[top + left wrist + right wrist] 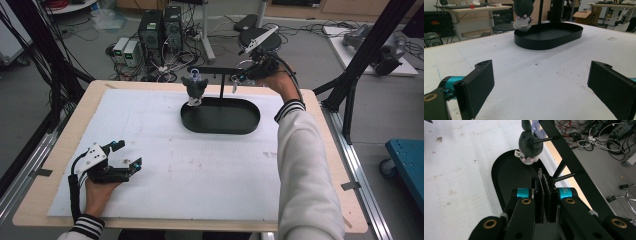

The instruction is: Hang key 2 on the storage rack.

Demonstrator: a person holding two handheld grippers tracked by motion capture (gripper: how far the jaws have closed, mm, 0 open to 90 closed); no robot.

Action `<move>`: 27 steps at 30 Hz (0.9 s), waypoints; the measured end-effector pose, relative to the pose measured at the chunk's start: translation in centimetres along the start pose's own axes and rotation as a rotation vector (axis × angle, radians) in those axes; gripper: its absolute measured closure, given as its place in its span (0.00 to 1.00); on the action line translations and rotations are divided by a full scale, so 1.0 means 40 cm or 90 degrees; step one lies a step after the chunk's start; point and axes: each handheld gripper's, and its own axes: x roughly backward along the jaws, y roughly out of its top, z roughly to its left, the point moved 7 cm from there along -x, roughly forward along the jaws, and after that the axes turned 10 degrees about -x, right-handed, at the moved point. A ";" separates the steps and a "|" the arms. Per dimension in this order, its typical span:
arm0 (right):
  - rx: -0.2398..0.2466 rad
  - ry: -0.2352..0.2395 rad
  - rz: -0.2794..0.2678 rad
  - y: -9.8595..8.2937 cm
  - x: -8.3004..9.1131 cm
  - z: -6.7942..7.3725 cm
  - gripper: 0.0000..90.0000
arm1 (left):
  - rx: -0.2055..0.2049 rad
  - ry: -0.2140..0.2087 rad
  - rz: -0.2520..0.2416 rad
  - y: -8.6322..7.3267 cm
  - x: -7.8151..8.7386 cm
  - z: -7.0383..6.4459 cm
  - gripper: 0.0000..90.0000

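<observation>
Hanging from a peg of the black stand, the grey plush toy is dangling over the tray's left end. Right tongs are pressing narrow on a thin item at the stand's other peg. Left tongs are resting wide on the tabletop.

Even, diffuse overhead light is falling across the white mat, which is reading bright but not blown out in the high view, while the floor and the frame at the edges are sinking into dimness. The black tray is casting only a soft, short shadow, and in the left gripper view its rim is catching a faint sheen while the near jaws are showing slightly soft against a sharper background. In the right gripper view the mat is glaring nearly white at the left, the plush toy is looking a little blurred, and straight lines are bowing toward the corners.
</observation>
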 end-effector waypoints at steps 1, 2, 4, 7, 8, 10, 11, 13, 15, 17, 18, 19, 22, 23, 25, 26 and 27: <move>-0.004 -0.003 0.003 -0.001 -0.001 0.000 0.98 | 0.001 0.000 -0.001 0.000 0.000 0.000 0.08; -0.003 -0.003 0.005 -0.002 -0.005 -0.003 0.98 | 0.001 0.000 -0.001 0.000 0.000 0.000 0.08; -0.003 -0.004 0.007 -0.003 -0.011 -0.005 0.98 | 0.000 0.000 0.000 0.000 0.000 0.000 0.08; -0.003 -0.005 0.004 0.000 -0.019 -0.008 0.98 | 0.002 -0.001 -0.001 0.000 0.001 0.000 0.08; -0.002 -0.006 0.004 0.000 -0.021 -0.010 0.98 | 0.003 0.000 -0.002 0.000 0.001 0.000 0.08; -0.006 -0.008 0.010 -0.002 -0.026 -0.012 0.98 | 0.002 0.000 -0.001 0.000 0.001 0.000 0.08; -0.005 -0.010 0.010 -0.003 -0.028 -0.016 0.98 | 0.001 0.000 -0.002 0.000 0.001 0.000 0.08; -0.006 -0.008 0.011 -0.005 -0.030 -0.018 0.98 | 0.001 0.001 -0.002 0.000 0.001 0.000 0.08; -0.008 -0.009 0.007 -0.004 -0.031 -0.020 0.98 | 0.000 0.001 -0.002 0.000 0.001 0.000 0.08; -0.011 -0.010 0.005 -0.004 -0.031 -0.023 0.98 | 0.000 0.001 -0.002 0.000 0.001 -0.001 0.08; -0.009 -0.013 0.006 -0.004 -0.031 -0.025 0.98 | 0.000 0.001 -0.002 0.000 0.001 -0.001 0.08; -0.009 -0.014 0.005 -0.005 -0.031 -0.027 0.98 | -0.001 0.002 -0.002 0.000 0.001 -0.001 0.08; -0.014 -0.018 0.006 -0.006 -0.033 -0.031 0.98 | -0.001 0.002 -0.003 0.000 0.001 -0.001 0.08; -0.013 -0.017 0.003 -0.006 -0.034 -0.032 0.98 | -0.001 0.003 -0.003 0.000 0.001 -0.001 0.08; -0.015 -0.021 0.003 -0.005 -0.037 -0.033 0.98 | 0.000 0.004 -0.003 0.000 0.001 0.000 0.08; -0.016 -0.022 0.003 -0.005 -0.038 -0.034 0.98 | 0.001 0.004 -0.004 0.000 0.001 0.000 0.08; -0.018 -0.021 0.004 -0.006 -0.040 -0.034 0.98 | 0.000 0.005 -0.004 0.001 0.002 0.000 0.08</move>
